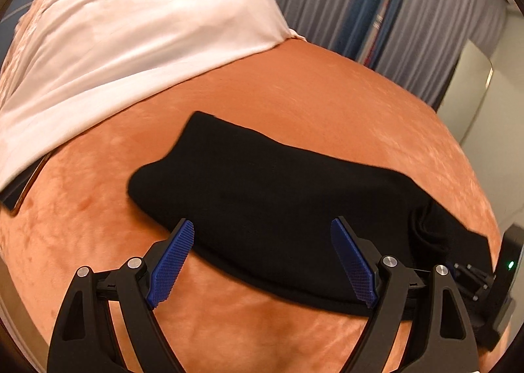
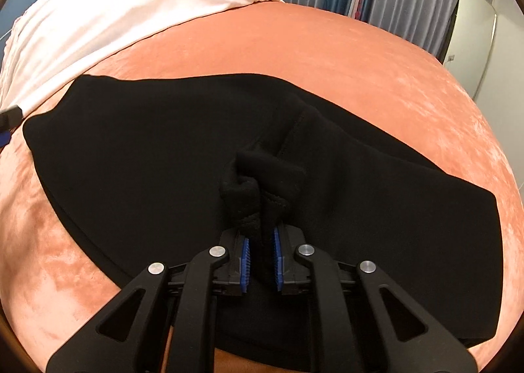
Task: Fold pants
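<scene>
2 grippers are working over black pants (image 2: 157, 150) that are lying on an orange velvety bed cover (image 2: 327, 52), with a white sheet (image 2: 114, 6) bunched at the far end of the bed. Judging from both views, the garment is already looking compact: it is sitting as a thick, doubled slab with rounded folded edges rather than as 2 long legs spread out, so at least 1 fold is probably done.

In the right wrist view, the right gripper (image 2: 261, 257) is standing with its jaws narrow, and a bunched lump of black fabric is sitting between the blue pads (image 2: 245, 261). Small gaps are showing beside the cloth, so whether the pads are pressing it or merely flanking it is hard to say; I am reading it as a loose or releasing hold. That lump is making a raised wrinkle in the middle of the otherwise flat cloth.

In the left wrist view, the left gripper (image 1: 262, 258) is hanging with jaws wide, its blue pads straddling the near edge of the pants without pinching anything.

What is remaining, in my judgement, is letting the gathered fabric settle, smoothing the wrinkle, and perhaps 1 more fold to finish a neat bundle.
</scene>
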